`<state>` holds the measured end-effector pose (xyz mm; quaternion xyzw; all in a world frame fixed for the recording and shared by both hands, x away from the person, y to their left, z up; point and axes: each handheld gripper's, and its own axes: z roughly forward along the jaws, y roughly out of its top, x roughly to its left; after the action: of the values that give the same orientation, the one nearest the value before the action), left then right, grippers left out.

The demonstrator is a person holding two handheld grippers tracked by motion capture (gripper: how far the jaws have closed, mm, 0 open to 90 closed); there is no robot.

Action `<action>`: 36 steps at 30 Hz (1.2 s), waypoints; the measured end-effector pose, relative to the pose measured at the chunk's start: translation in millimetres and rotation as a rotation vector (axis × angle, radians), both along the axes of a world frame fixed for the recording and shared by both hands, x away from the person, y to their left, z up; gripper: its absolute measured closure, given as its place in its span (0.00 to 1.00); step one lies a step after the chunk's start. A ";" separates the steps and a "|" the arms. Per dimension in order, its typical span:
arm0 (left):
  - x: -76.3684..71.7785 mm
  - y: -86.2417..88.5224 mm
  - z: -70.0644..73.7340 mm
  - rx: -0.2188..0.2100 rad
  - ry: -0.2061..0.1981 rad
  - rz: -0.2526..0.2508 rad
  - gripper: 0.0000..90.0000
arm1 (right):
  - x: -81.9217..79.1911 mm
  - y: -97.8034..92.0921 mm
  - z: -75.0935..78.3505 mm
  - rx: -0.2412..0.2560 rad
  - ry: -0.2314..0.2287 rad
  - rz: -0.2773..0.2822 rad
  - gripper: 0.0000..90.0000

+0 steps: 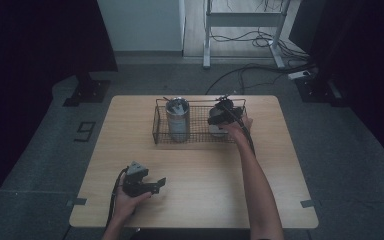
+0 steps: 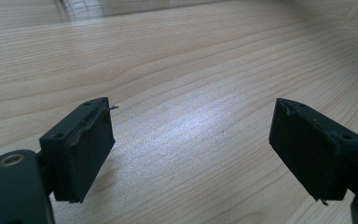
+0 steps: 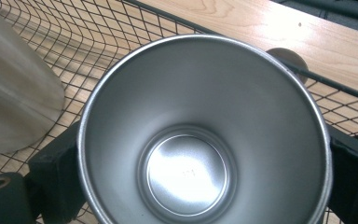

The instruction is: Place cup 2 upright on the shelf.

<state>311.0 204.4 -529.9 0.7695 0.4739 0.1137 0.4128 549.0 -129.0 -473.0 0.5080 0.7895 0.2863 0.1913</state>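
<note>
A: Down at about 7 o'clock on the wooden surface [image 1: 195, 165]?
B: Left tongs [image 1: 161, 183], held in a hand [image 1: 126, 197]. Jaws wide apart, nothing between them, just bare wood underneath.

A: And up past the middle, near 12 o'clock?
B: A black wire basket [image 1: 161, 134]. Inside, at its left end, a tall shiny metal cup [image 1: 177, 120], standing up.

A: Over at 1 o'clock?
B: Right tongs [image 3: 205, 182], reaching into the right end of the basket. Another hand [image 1: 241, 125] holding them, arm stretched across the surface.

A: Holding something?
B: Yes. A second metal cup [image 3: 205, 140], open top up, empty inside. One black jaw pressed on each side of it, so clamped on the cup. Basket wire all around it.

A: Off the surface?
B: Grey floor [image 1: 330, 150], with dark cables [image 1: 250, 70] at about 1 o'clock, far back.
</note>
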 end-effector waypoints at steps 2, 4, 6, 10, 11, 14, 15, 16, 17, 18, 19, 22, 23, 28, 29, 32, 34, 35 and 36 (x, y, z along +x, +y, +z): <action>0.1 -0.3 -0.2 -0.001 0.002 -0.001 0.15 | -0.8 -2.1 -1.0 0.008 -0.001 -0.005 0.07; 0.1 -0.8 -0.4 0.001 0.002 -0.003 0.15 | -2.5 -3.2 -2.1 -0.002 -0.001 0.003 0.06; 0.1 -1.3 -0.6 0.001 0.003 -0.004 0.15 | -3.2 -3.6 -2.1 -0.003 0.000 0.004 0.06; -0.1 -1.7 -0.3 -0.001 0.003 -0.007 0.15 | -4.5 -1.7 -2.7 -0.020 -0.004 -0.005 0.06; -0.1 -1.4 0.0 -0.001 0.003 -0.006 0.15 | -4.5 -1.7 -2.7 -0.020 -0.004 -0.005 0.06; 0.0 -0.3 0.4 -0.006 0.003 -0.002 0.15 | -5.1 0.1 -3.6 -0.027 -0.005 -0.013 0.04; 0.0 -0.3 0.4 -0.006 0.003 -0.002 0.15 | -5.1 0.1 -3.6 -0.027 -0.005 -0.013 0.04; 0.0 -0.2 0.4 -0.006 0.004 -0.003 0.15 | -5.4 0.0 -2.6 -0.013 -0.004 -0.013 0.04; 0.1 -0.2 0.3 -0.005 0.005 -0.004 0.15 | -5.4 0.0 -2.6 -0.013 -0.004 -0.013 0.04; 0.3 -0.3 0.1 -0.006 0.005 -0.004 0.15 | -5.5 -1.0 -1.2 0.004 -0.004 -0.011 0.05; 0.3 -0.3 0.1 -0.006 0.005 -0.004 0.15 | -5.5 -1.0 -1.2 0.004 -0.004 -0.011 0.05; 0.3 -0.3 0.1 -0.006 0.007 -0.003 0.15 | -5.7 -2.4 0.1 0.035 -0.002 -0.008 0.01; 0.3 -0.3 0.3 -0.007 0.007 -0.003 0.15 | -5.7 -2.4 0.1 0.035 -0.002 -0.008 0.01; 0.2 0.0 0.4 -0.017 0.010 -0.003 0.15 | -7.1 -4.5 3.9 0.070 -0.041 -0.017 0.00; 0.3 -0.2 -0.2 -0.016 0.013 -0.003 0.15 | -7.7 -5.4 5.5 0.083 -0.052 -0.018 0.00; 0.7 -0.7 -0.8 -0.012 0.014 -0.001 0.15 | -10.1 -8.1 9.6 0.119 -0.096 -0.013 0.00; 1.1 -0.5 -0.5 -0.012 0.013 0.001 0.15 | -11.0 -8.6 10.1 0.124 -0.104 -0.014 0.00; 1.3 -0.2 0.1 -0.012 0.013 0.001 0.15 | -11.8 -8.9 10.5 0.124 -0.112 -0.015 0.00; 1.3 0.2 0.6 -0.012 0.012 0.003 0.15 | -15.3 -10.0 13.4 0.130 -0.141 -0.013 0.00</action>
<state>312.3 204.6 -529.4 0.7669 0.4780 0.1069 0.4146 533.7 -138.9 -459.6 0.5032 0.7504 0.3709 0.2149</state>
